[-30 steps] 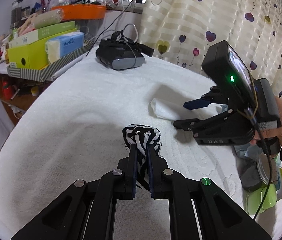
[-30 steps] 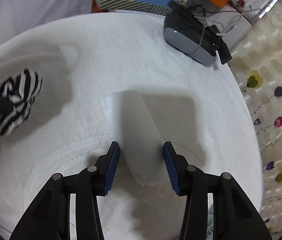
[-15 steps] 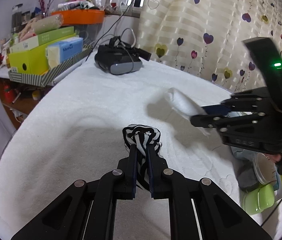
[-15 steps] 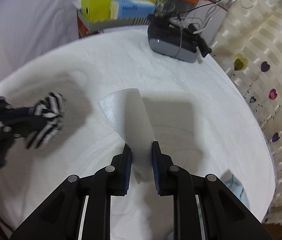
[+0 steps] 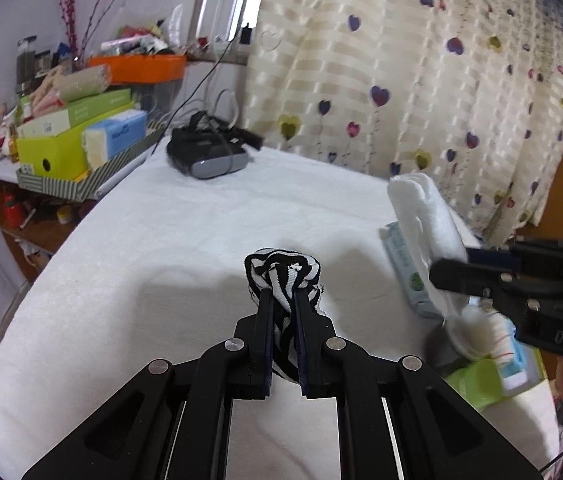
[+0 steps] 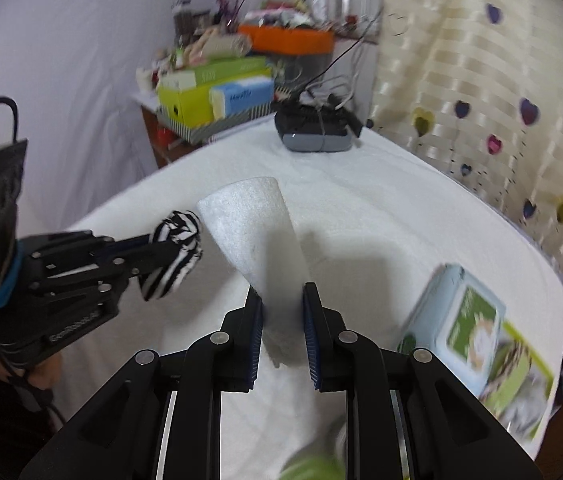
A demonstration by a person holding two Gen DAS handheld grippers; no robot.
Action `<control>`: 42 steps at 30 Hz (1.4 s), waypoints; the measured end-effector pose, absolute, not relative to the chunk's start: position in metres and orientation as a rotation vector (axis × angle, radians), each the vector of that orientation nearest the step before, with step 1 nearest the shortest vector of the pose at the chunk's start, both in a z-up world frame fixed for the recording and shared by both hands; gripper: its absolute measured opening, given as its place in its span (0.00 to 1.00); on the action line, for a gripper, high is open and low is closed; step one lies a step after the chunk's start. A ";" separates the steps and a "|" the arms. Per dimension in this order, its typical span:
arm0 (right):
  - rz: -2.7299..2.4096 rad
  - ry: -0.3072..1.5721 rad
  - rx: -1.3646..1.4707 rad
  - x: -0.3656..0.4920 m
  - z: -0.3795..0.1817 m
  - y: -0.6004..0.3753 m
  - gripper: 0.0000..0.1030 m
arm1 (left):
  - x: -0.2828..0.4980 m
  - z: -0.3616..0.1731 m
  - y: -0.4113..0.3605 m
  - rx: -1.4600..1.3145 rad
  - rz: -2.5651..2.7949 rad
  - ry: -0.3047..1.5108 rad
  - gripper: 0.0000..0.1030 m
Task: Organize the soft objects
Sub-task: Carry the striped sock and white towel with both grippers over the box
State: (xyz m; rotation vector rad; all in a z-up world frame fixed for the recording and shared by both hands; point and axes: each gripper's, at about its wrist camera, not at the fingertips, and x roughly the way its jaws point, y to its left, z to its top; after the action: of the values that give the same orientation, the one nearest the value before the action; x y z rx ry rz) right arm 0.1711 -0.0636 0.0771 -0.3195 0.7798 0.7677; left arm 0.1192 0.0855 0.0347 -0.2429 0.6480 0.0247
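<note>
We hold a soft thing in each gripper above the white-covered desk (image 5: 185, 232).

On the left, our left gripper (image 5: 282, 300) has its jaws clenched on the striped sock (image 5: 281, 270), a balled black-and-white bundle lifted clear of the desk. To its right, our right gripper (image 6: 281, 300) has its jaws grasping the white cloth (image 6: 257, 232), a folded strip that sticks up and forward from between the blue pads (image 6: 308, 320), also off the desk. Further right, a pack of wipes (image 6: 469, 320) lies near the desk's edge. At the back, a black headset (image 5: 205, 156) rests on the desk before the heart-printed curtain (image 5: 421, 80).
</note>
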 end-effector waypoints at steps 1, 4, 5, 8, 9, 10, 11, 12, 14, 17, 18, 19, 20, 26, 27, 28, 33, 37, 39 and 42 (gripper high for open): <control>0.764 0.769 -0.294 0.165 0.079 -0.070 0.19 | 0.116 0.038 0.082 -0.242 0.014 0.642 0.09; 0.744 0.749 -0.234 0.148 0.082 -0.089 0.19 | 0.104 0.048 0.070 -0.237 -0.024 0.613 0.09; 0.738 0.744 -0.221 0.143 0.083 -0.095 0.19 | 0.100 0.051 0.066 -0.234 -0.034 0.604 0.09; 0.716 0.728 -0.174 0.127 0.084 -0.114 0.19 | 0.090 0.059 0.054 -0.227 -0.063 0.590 0.09; 0.703 0.719 -0.162 0.122 0.085 -0.120 0.19 | 0.086 0.062 0.050 -0.223 -0.072 0.585 0.09; 0.698 0.716 -0.150 0.119 0.085 -0.124 0.19 | 0.083 0.064 0.047 -0.221 -0.079 0.581 0.09; 0.693 0.713 -0.132 0.114 0.084 -0.129 0.19 | 0.080 0.066 0.043 -0.219 -0.087 0.577 0.09; 0.689 0.711 -0.123 0.112 0.084 -0.133 0.19 | 0.077 0.068 0.038 -0.216 -0.099 0.573 0.09; 0.674 0.706 -0.087 0.105 0.083 -0.143 0.19 | 0.073 0.070 0.030 -0.208 -0.118 0.571 0.09; 0.654 0.698 -0.060 0.096 0.083 -0.155 0.19 | 0.066 0.073 0.014 -0.194 -0.155 0.569 0.09; 0.646 0.695 -0.051 0.093 0.083 -0.159 0.19 | 0.065 0.074 0.010 -0.190 -0.164 0.567 0.09; 0.639 0.691 -0.044 0.090 0.083 -0.164 0.19 | 0.064 0.074 0.006 -0.187 -0.173 0.566 0.09; 0.631 0.688 -0.042 0.086 0.083 -0.166 0.19 | 0.062 0.075 0.000 -0.182 -0.187 0.566 0.09; 0.571 0.669 -0.025 0.072 0.082 -0.189 0.19 | 0.057 0.077 -0.026 -0.157 -0.246 0.570 0.09; 0.562 0.667 -0.021 0.070 0.082 -0.192 0.19 | 0.057 0.078 -0.031 -0.152 -0.254 0.571 0.09; 0.556 0.667 -0.015 0.069 0.081 -0.196 0.19 | 0.056 0.078 -0.034 -0.148 -0.261 0.571 0.09; 0.518 0.662 -0.004 0.065 0.079 -0.213 0.19 | 0.058 0.077 -0.055 -0.131 -0.296 0.580 0.09; 0.494 0.662 0.012 0.063 0.076 -0.227 0.19 | 0.061 0.075 -0.070 -0.116 -0.314 0.591 0.09; 0.485 0.662 0.022 0.064 0.075 -0.233 0.19 | 0.063 0.073 -0.079 -0.106 -0.321 0.598 0.09; 0.473 0.659 0.038 0.064 0.072 -0.244 0.19 | 0.066 0.072 -0.090 -0.094 -0.332 0.607 0.09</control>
State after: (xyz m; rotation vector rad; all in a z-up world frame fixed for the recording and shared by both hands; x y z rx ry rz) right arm 0.0643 -0.2440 0.0723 0.0377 0.6593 0.4730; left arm 0.0656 -0.0904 0.0721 -0.0941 0.6072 -0.3316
